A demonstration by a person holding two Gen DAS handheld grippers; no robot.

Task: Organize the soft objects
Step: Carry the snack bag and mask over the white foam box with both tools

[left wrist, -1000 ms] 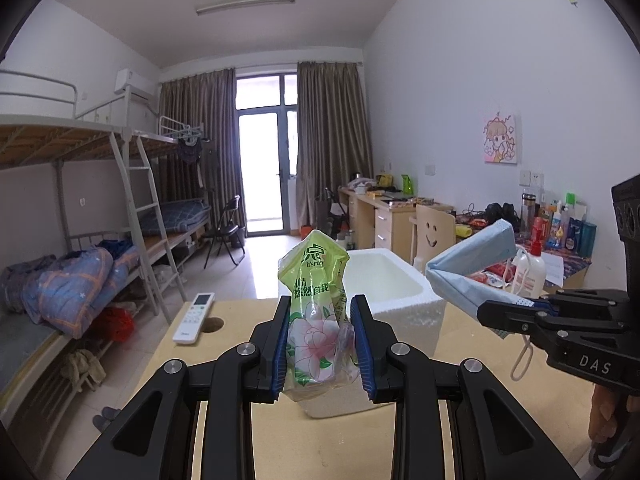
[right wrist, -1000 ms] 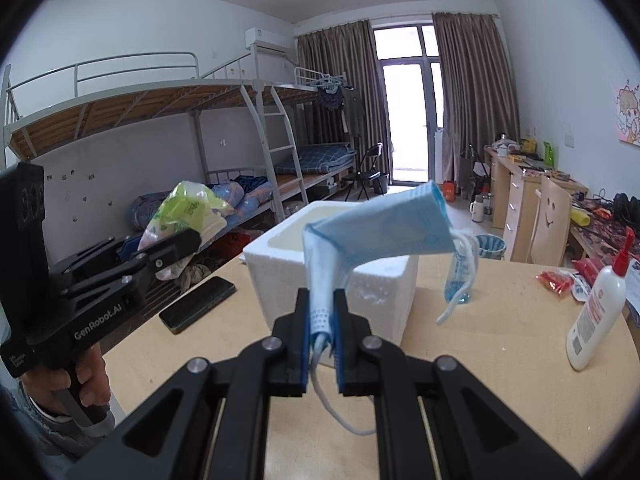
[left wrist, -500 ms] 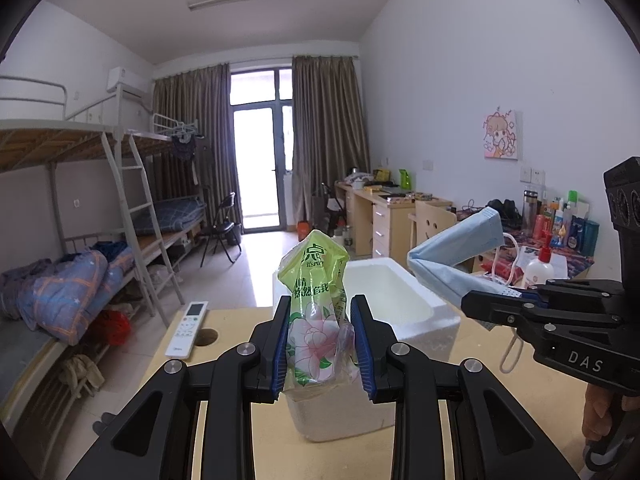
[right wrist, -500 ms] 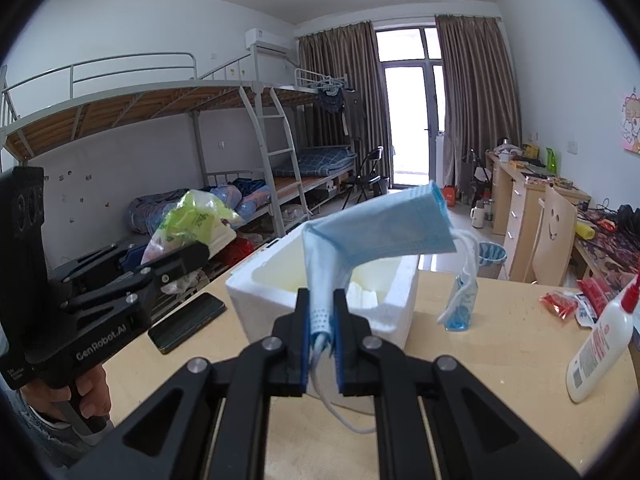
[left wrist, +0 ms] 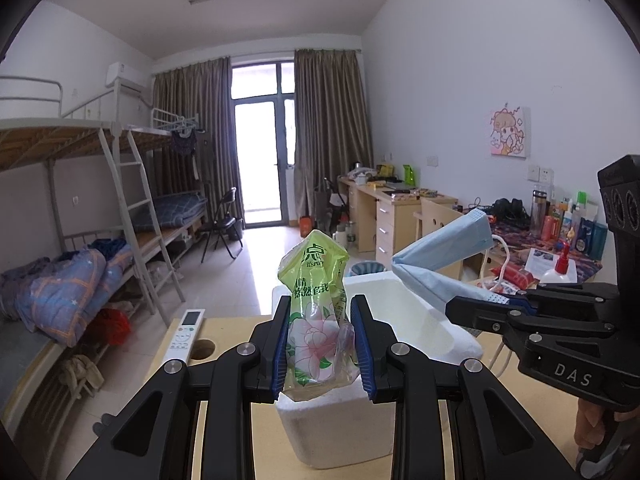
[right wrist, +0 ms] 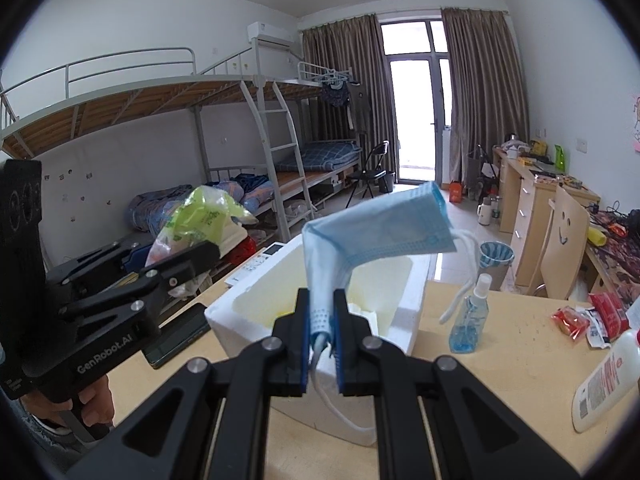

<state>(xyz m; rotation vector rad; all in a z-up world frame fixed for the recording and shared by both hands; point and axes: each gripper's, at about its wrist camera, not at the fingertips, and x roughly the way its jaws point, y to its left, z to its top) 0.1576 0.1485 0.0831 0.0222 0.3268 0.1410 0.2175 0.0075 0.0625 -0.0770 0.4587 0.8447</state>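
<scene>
Tissue pack (left wrist: 316, 316), a green and clear soft packet printed with a pink flower, stands upright between the blue pads of the left gripper (left wrist: 322, 344), which pinches it at its lower half above the near end of the white foam box (left wrist: 416, 328). From the right wrist view the same packet (right wrist: 196, 224) shows at the left, held over the table edge beside the box. Face mask (right wrist: 376, 232), pale blue and folded over, is clamped at one end by the right gripper (right wrist: 322, 328), whose jaws are pressed nearly together on the fabric; its white ear loops hang down in front of the box's near wall (right wrist: 404, 324). The box sits open on the wooden table (right wrist: 500, 380), with a blue spray bottle (right wrist: 470, 320) just to its right, a white glue bottle (right wrist: 604, 376) farther right and a dark phone (right wrist: 180, 336) to its left.
</scene>
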